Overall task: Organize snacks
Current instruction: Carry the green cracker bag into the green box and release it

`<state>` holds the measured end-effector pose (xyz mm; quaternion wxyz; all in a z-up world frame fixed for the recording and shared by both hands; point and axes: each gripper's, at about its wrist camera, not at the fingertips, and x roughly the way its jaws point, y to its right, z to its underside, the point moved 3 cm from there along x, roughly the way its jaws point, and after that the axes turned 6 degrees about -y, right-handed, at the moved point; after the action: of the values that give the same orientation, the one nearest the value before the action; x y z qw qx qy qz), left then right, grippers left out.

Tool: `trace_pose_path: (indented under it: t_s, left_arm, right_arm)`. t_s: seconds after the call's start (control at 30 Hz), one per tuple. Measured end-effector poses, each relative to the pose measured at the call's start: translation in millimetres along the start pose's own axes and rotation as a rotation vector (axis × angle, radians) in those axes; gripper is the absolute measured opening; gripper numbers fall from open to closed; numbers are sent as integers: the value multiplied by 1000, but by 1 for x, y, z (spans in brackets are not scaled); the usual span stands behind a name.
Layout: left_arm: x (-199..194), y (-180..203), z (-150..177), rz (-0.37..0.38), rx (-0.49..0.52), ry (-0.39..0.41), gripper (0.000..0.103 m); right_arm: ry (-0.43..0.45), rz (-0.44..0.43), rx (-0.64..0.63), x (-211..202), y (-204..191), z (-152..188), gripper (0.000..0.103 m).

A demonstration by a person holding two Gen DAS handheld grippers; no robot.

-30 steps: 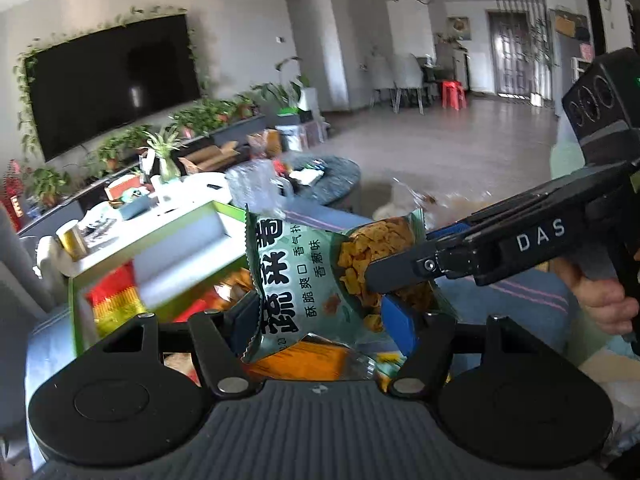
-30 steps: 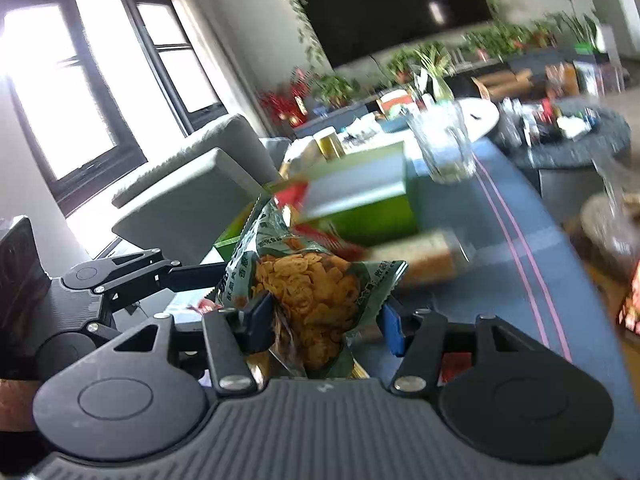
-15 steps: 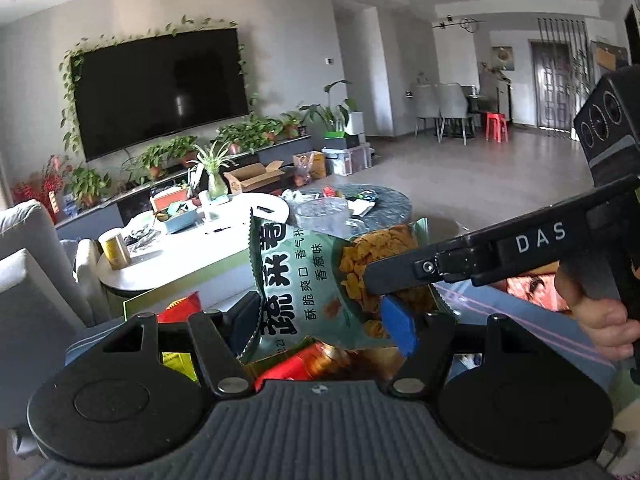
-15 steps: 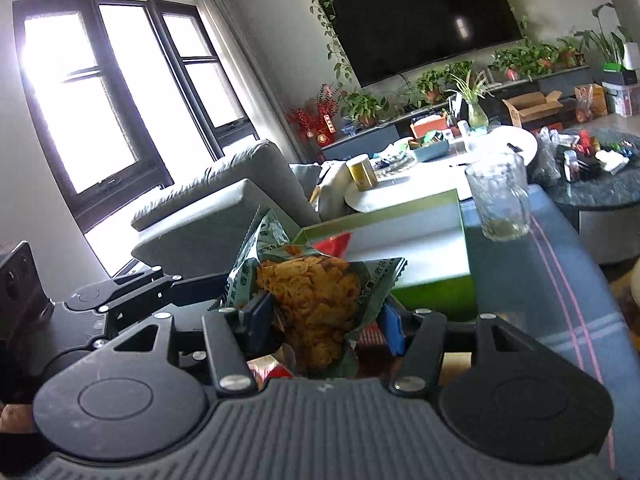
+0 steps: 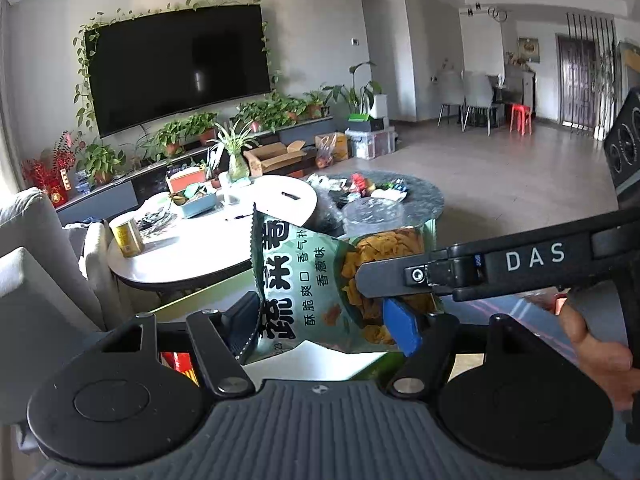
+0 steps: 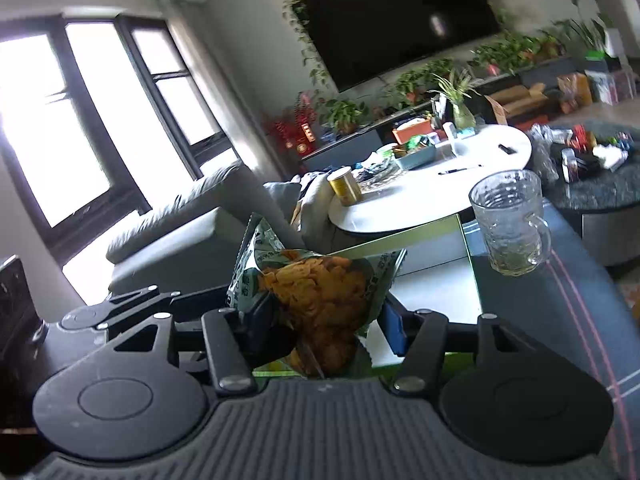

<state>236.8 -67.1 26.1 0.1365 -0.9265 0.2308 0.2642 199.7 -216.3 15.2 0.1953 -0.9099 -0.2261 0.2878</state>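
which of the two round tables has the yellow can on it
The white round table, nearer the sofa. The yellow can stands at its left edge. The dark round table to its right holds only small clutter.

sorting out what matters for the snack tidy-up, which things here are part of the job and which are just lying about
Part of the job:
- green snack bag, gripped by left gripper and right gripper
- green box below it

Lying about:
- glass mug
- yellow can
- white round table
- TV
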Motion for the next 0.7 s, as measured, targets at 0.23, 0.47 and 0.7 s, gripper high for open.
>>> trace_pose_path:
  t_s: [0.23,0.47,0.7]
  left_arm:
    - [25,-11,-1,-42,33,-61,66]
    - [43,-19,7,-105,65,-117,67]
    - [43,-22,26,-162,118,-153,68]
  right_arm:
    - [4,21,76,30,4,-5,63]
    - [-27,40,80,49,6,-5,63]
    - [57,215,-18,48,1,2,63]
